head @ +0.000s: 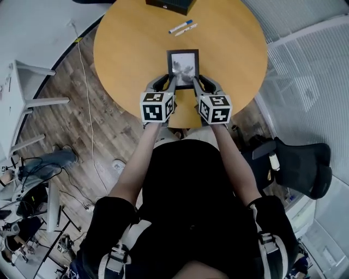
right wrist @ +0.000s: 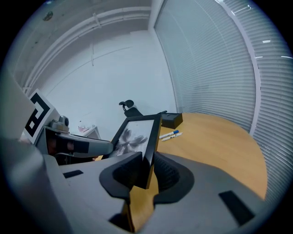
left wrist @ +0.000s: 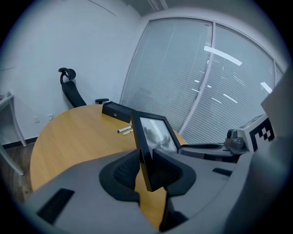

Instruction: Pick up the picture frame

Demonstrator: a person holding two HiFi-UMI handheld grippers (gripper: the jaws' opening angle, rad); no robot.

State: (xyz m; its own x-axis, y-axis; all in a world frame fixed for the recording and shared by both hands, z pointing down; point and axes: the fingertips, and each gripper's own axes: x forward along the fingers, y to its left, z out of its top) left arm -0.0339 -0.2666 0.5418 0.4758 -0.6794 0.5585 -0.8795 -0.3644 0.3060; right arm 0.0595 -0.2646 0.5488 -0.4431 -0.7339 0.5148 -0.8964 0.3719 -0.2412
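Observation:
A black picture frame (head: 183, 67) with a grey flower print hangs above the round wooden table (head: 131, 49), held by both grippers. My left gripper (head: 169, 86) is shut on the frame's left edge, and its own view shows that black edge (left wrist: 145, 157) pinched between the pads. My right gripper (head: 197, 86) is shut on the right edge, which appears clamped (right wrist: 149, 157) in the right gripper view. The frame tilts up away from me, its glass (left wrist: 155, 132) facing upward.
Two marker pens (head: 182, 26) lie on the table beyond the frame, and a black box (head: 170, 5) sits at the far edge. A black office chair (head: 300, 163) stands at the right, a white table leg frame (head: 24, 92) at the left. Window blinds (right wrist: 215, 68) line the wall.

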